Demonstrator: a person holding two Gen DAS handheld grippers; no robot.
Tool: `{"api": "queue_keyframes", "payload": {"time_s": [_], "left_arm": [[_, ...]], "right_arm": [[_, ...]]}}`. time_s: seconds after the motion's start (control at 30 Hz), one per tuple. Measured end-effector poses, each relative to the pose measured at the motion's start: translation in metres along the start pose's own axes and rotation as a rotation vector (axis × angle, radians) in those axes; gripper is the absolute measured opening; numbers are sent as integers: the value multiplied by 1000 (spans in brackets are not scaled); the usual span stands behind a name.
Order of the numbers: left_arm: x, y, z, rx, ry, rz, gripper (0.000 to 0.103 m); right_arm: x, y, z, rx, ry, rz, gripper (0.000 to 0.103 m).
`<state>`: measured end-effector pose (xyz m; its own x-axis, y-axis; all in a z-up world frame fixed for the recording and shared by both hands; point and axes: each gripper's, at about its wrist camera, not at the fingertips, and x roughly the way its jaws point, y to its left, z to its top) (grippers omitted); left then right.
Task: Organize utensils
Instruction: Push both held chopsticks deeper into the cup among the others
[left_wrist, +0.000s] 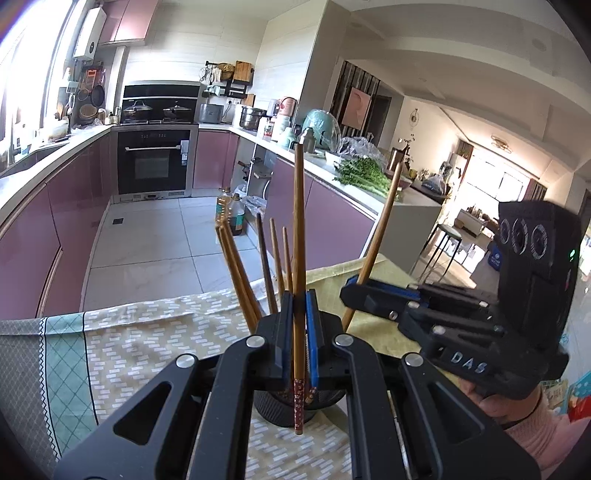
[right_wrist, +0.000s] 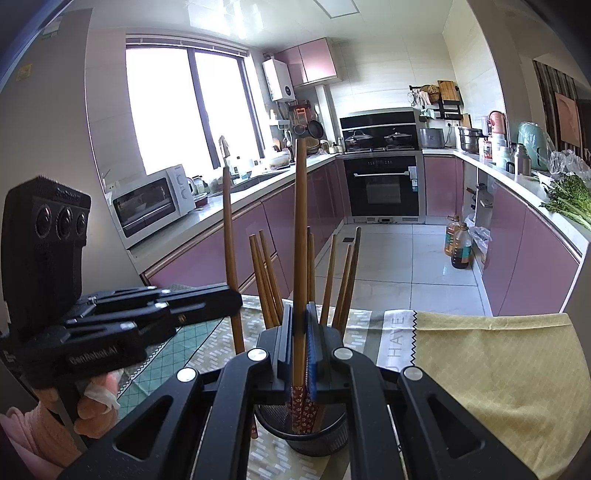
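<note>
A black mesh holder (left_wrist: 275, 410) (right_wrist: 325, 441) stands on the cloth-covered table with several wooden chopsticks (left_wrist: 240, 273) (right_wrist: 264, 273) upright in it. My left gripper (left_wrist: 298, 295) (right_wrist: 236, 297) is shut on one upright chopstick (left_wrist: 299, 221) (right_wrist: 231, 240), whose red patterned lower end hangs at the holder's near side. My right gripper (right_wrist: 300, 308) (left_wrist: 351, 290) is shut on another chopstick (right_wrist: 300, 221) (left_wrist: 380, 229), which leans slightly. Its lower end sits at the holder's mouth among other red patterned ends. The two grippers are close together above the holder, left and right of it.
A patterned cloth (left_wrist: 147, 350) and a yellow cloth (right_wrist: 498, 369) cover the table, whose far edge drops to the tiled kitchen floor. Oil bottles (right_wrist: 458, 243) stand on the floor. Pink cabinets line both sides, and a hand (right_wrist: 96, 402) holds the left gripper.
</note>
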<state>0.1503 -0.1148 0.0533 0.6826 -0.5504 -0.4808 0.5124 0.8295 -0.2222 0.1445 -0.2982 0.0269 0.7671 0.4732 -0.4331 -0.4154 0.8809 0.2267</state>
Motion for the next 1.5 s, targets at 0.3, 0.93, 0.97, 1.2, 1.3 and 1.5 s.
{"api": "queue_keyframes", "payload": {"time_s": [0.3, 0.93, 0.97, 1.2, 1.3, 1.5], "left_arm": [[-14, -6, 21, 3, -82, -15, 8], [2, 4, 6, -1, -14, 11, 8], [3, 4, 5, -1, -8, 10, 8], [9, 5, -2, 13, 31, 11, 8], [12, 5, -4, 20, 47, 11, 8], [19, 5, -8, 28, 90, 14, 8]], "right_arm": [[1, -4, 0, 9, -3, -3, 6], [8, -8, -7, 17, 15, -5, 6], [8, -9, -7, 17, 17, -5, 6], [11, -8, -9, 13, 29, -6, 6], [13, -9, -10, 14, 35, -8, 6], [19, -9, -11, 16, 48, -9, 6]]}}
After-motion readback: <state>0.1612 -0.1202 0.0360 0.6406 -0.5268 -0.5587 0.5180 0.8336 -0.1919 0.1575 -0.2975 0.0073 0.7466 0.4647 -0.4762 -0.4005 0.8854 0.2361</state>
